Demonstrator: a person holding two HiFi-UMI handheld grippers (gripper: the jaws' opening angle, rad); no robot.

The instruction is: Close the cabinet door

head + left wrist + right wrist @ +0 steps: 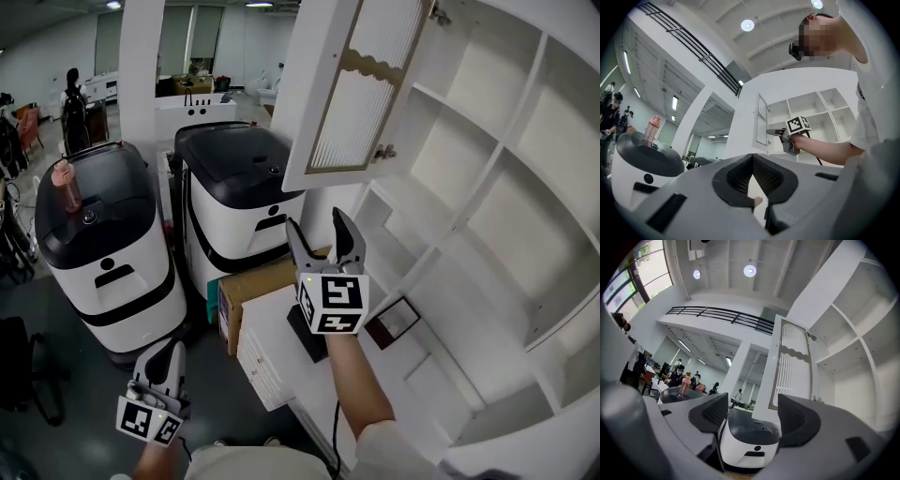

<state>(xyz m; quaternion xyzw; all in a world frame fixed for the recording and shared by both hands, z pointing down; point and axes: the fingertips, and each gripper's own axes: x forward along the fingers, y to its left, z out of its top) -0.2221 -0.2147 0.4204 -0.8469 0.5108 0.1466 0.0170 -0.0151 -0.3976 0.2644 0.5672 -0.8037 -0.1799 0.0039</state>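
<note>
Cabinet door [361,84] stands open over white counter [278,314]; right gripper [316,220] jaws parted, left gripper [167,349] jaws clenched.

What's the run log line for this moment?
cabinet door: open | right tongs: open, empty, just below door, no contact | left tongs: shut, empty, low

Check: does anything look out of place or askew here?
Only the cabinet door: it stands swung wide open from the white shelves. A pink bottle sits atop a black-lidded machine; nothing looks spilled or broken.
</note>
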